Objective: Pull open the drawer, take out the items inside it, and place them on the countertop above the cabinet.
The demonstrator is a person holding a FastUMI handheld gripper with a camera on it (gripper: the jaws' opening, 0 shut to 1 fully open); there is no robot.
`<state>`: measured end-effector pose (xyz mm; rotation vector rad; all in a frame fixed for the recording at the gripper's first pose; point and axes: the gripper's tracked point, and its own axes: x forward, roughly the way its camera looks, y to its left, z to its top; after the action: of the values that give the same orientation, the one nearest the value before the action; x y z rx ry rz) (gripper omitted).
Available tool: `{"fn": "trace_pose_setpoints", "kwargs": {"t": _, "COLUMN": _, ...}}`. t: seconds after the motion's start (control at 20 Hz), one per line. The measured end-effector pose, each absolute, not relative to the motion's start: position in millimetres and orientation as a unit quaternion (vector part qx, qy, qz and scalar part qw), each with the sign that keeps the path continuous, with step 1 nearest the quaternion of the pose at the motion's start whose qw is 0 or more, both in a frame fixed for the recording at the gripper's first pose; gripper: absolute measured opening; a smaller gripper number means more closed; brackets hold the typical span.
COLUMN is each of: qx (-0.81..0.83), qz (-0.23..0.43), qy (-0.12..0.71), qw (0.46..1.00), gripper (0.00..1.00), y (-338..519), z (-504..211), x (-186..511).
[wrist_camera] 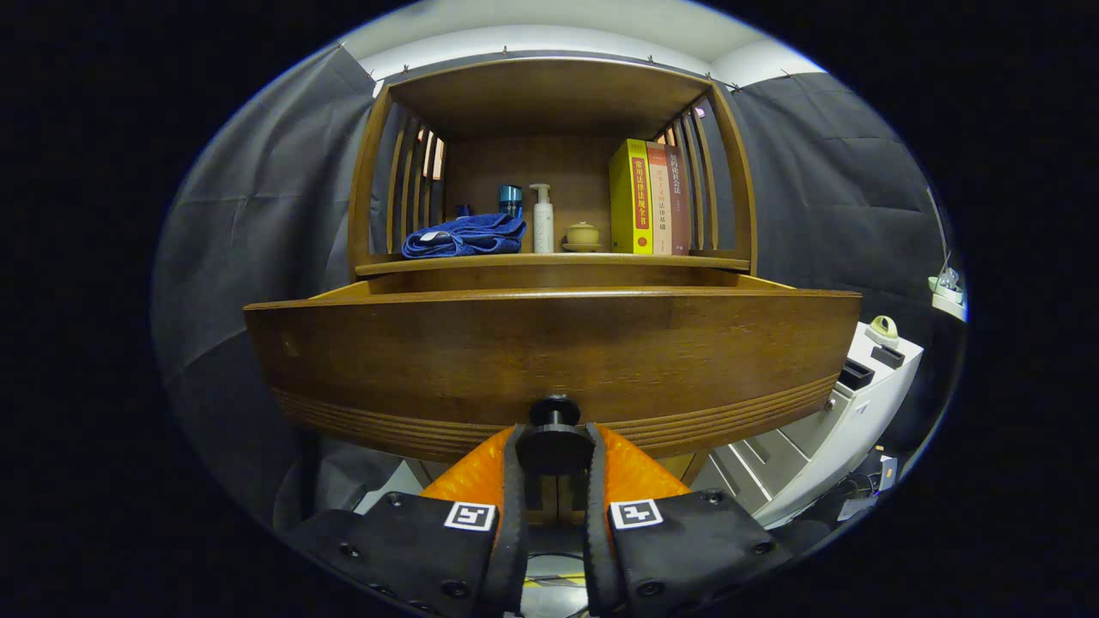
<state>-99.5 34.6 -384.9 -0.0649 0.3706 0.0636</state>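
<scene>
Gripper point(554, 451) clenching round black knob point(554, 412), pulling brown wooden drawer point(549, 352) open. Contents hidden behind front. Next: releasing knob, rising above drawer rim, reaching inside.

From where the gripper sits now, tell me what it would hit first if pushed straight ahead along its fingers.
The gripper is already shut on the round black drawer knob. Straight on, it would press that knob into the dark brown wooden drawer front, likely pushing the pulled-out drawer back in.
</scene>
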Motion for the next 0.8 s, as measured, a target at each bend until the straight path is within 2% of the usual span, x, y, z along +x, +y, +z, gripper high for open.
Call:
{"fn": "trace_pose_setpoints", "kwargs": {"t": 0.55, "qx": -0.033, "qz": 0.028, "qy": 0.208, "qw": 0.977, "gripper": 0.35, "y": 26, "z": -389, "x": -138}}
{"fn": "trace_pose_setpoints", "kwargs": {"t": 0.6, "qx": -0.034, "qz": 0.026, "qy": 0.206, "qw": 0.978, "gripper": 0.27, "y": 24, "z": -388, "x": -138}}
{"fn": "trace_pose_setpoints", "kwargs": {"t": 0.75, "qx": -0.041, "qz": 0.024, "qy": 0.206, "qw": 0.977, "gripper": 0.27, "y": 25, "z": -386, "x": -140}}
{"fn": "trace_pose_setpoints", "kwargs": {"t": 0.8, "qx": -0.042, "qz": 0.025, "qy": 0.209, "qw": 0.977, "gripper": 0.33, "y": 25, "z": -386, "x": -140}}
